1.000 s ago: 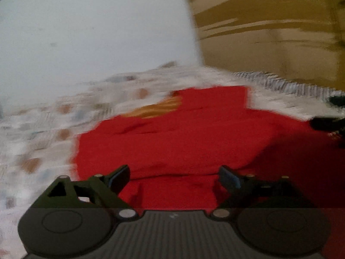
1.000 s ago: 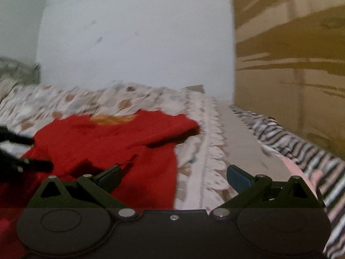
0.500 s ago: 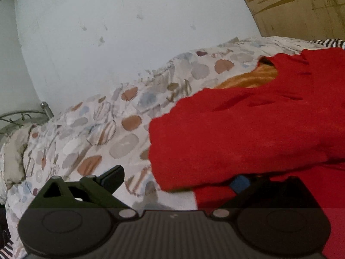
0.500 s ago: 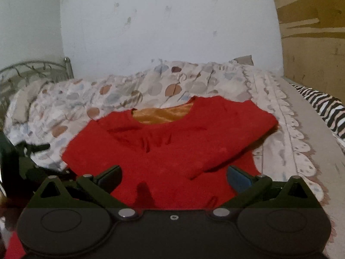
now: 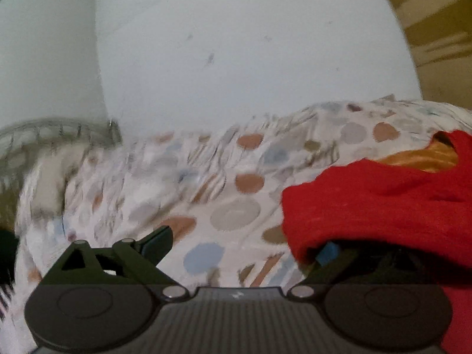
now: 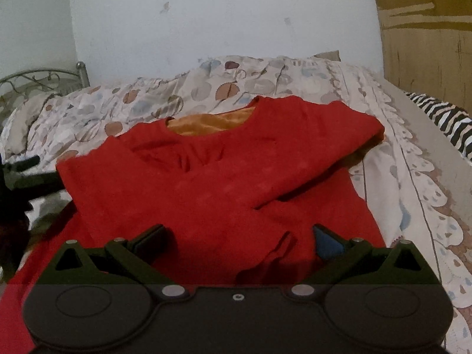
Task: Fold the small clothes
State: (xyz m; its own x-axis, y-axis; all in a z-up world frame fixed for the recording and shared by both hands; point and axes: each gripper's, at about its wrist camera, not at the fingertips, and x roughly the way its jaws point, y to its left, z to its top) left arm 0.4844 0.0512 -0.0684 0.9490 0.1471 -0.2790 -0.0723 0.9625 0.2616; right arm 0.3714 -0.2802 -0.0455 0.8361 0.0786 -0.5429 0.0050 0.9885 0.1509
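Note:
A red top [image 6: 212, 177] with an orange lining at the neck lies spread on the patterned bedspread [image 6: 253, 82], its right sleeve folded across the chest. My right gripper [image 6: 239, 239] is open over the garment's lower part, nothing between its fingers. In the left wrist view the red top [image 5: 380, 203] fills the right side, its left sleeve edge draped over my right fingertip [image 5: 327, 250]. My left gripper [image 5: 242, 243] is open, its jaws wide apart over the bedspread [image 5: 224, 188]. The left gripper [image 6: 26, 174] shows dark at the garment's left edge in the right wrist view.
A metal bed frame [image 6: 44, 76] stands at the back left against a white wall [image 6: 224, 14]. A zebra-striped cloth [image 6: 442, 118] lies at the right by a brown wooden panel [image 6: 427, 35]. The bedspread's scalloped edge [image 6: 419, 177] runs along the right side.
The left gripper has swung left, so the red top now sits at the right of its view. The right gripper has moved closer over the garment's lower part.

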